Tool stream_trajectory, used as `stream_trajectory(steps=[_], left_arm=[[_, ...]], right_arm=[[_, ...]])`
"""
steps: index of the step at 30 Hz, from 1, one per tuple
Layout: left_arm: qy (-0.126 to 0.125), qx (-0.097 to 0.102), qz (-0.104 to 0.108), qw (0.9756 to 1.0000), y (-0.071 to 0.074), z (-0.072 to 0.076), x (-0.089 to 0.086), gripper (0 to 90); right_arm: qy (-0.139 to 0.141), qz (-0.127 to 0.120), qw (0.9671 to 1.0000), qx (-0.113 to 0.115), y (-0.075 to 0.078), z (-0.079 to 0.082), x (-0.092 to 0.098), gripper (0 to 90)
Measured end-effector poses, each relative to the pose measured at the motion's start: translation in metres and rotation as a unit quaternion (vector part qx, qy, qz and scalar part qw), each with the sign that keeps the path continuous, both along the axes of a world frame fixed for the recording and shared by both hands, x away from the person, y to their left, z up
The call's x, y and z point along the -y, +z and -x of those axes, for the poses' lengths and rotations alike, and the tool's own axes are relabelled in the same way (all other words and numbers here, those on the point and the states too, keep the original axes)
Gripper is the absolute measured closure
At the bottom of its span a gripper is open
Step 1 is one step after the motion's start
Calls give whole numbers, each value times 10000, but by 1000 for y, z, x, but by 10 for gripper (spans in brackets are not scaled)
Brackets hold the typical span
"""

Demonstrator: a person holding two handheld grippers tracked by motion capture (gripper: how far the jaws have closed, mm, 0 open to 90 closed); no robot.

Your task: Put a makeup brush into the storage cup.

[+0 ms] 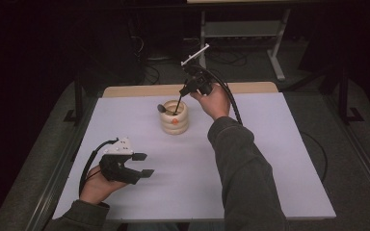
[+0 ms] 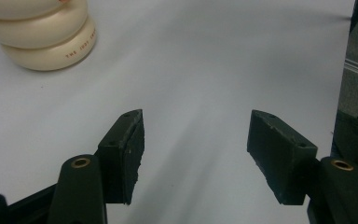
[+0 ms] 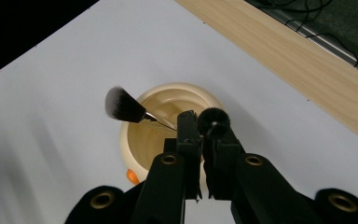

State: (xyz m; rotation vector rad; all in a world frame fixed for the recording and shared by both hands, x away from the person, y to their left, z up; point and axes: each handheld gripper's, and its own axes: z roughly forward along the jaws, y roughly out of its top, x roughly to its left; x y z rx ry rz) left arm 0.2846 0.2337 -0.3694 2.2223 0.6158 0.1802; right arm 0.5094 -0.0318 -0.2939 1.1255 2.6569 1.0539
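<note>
Clamping a thin black-handled brush [image 1: 178, 103], the right gripper [image 3: 200, 154] lowers it into the cream ringed ceramic holder [image 1: 174, 120]. The left gripper [image 2: 196, 154] rests aside, jaws apart and empty.

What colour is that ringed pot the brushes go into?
Cream, with a small orange spot on its side; the pot shows best in the high view.

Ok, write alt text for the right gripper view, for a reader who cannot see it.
The right gripper, jaws shut on a black brush, hangs over the open mouth of a cream ribbed pot. A fan-shaped makeup brush already leans out of the pot, which stands on a white table with a wooden edge.
</note>
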Motion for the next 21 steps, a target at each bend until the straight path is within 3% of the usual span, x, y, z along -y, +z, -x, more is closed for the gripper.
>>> stream_trajectory(steps=[21], left_arm=[[39, -28, 9, 10000, 0, -2, -4, 359]], right_arm=[[6, -34, 9999, -104, -23, 1, 2, 806]])
